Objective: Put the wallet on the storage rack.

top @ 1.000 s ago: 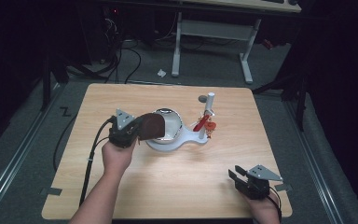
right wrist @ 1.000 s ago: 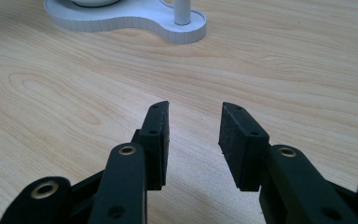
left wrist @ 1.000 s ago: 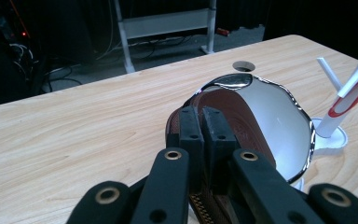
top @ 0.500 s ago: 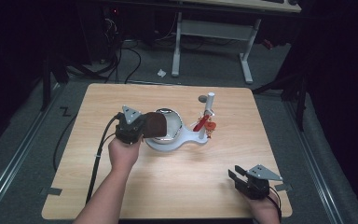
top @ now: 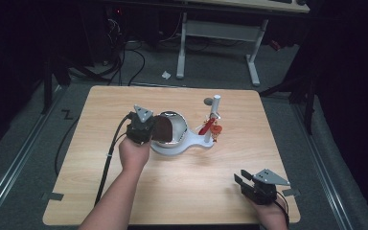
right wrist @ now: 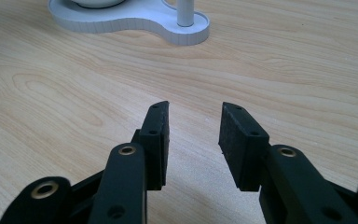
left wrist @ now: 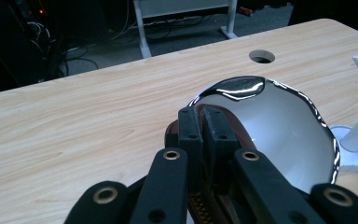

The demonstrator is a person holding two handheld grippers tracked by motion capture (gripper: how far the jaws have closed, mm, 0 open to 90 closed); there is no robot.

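Since the earlier frames your left tongs [top: 154,130] have drawn back a little toward you and turned, carrying the brown pouch [top: 163,130] with them; the right tongs [top: 245,184] have not shifted. Left tongs: jaws pinched together on the brown pouch, a zipper edge showing just below them in the left gripper view [left wrist: 204,135]. The pouch hangs at the near-left rim of the steel bowl [top: 178,125], partly over its opening; whether it touches the rim, you cannot tell from here. The bowl sits on the white stand base [top: 191,145], whose upright post [top: 214,110] with red bits [top: 207,128] rises to the bowl's right. Key relation: the bowl's hollow lies straight ahead of the left tongs and slightly to their right in the left gripper view [left wrist: 279,135], with the pouch's long side running along the jaw line toward it. Your left hand [top: 134,154] is the near one by far. Right tongs: jaws parted, nothing between them, resting low near the front right corner of the surface [top: 100,182], well apart from the stand, which shows far ahead in the right gripper view [right wrist: 135,21]. Judgement: the next move likely calls for a short push forward over the rim before letting go.
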